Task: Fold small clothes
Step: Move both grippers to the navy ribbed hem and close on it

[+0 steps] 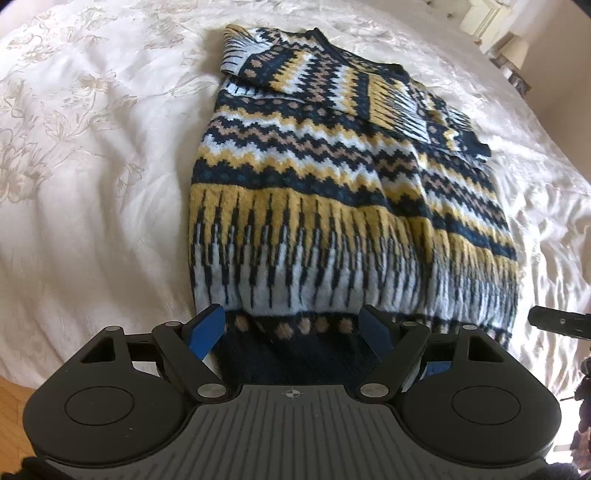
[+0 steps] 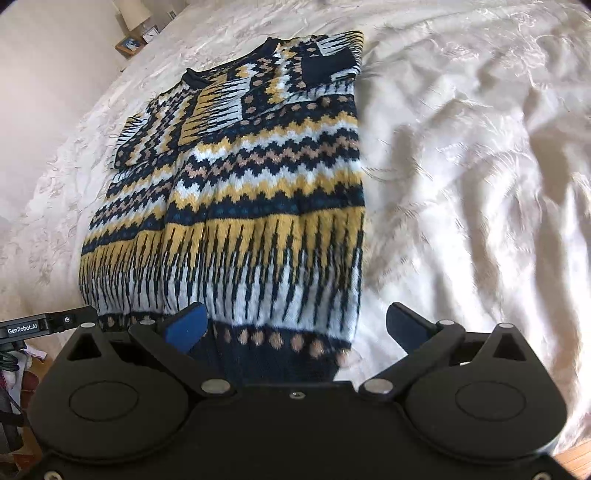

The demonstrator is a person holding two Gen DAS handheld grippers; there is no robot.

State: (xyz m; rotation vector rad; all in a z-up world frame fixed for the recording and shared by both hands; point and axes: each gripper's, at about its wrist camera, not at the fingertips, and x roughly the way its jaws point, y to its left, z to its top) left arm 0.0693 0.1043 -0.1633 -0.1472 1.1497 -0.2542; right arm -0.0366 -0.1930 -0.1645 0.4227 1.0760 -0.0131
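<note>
Both tongs are down at the near edge of the bed, pointed at the hem of the sweater (image 1: 332, 192). The left gripper (image 1: 293, 328) has its blue fingers spread wide, nothing pinched, with the dark ribbed hem band lying in the gap between them. The right gripper (image 2: 295, 328) is spread wide too; its left finger sits over the hem, while the right finger is out over the bare white bedspread (image 2: 480, 184), just past the sweater's right corner. So each one straddles its own end of the hem.

From there the sweater runs away from the tongs, laid flat: white-and-navy spikes, then a yellow band, then zigzag stripes. At the far end both sleeves are folded in across the chest, cuffs near the collar. Beyond the bed's far edge, a small lamp (image 2: 133, 14) stands on a nightstand.
</note>
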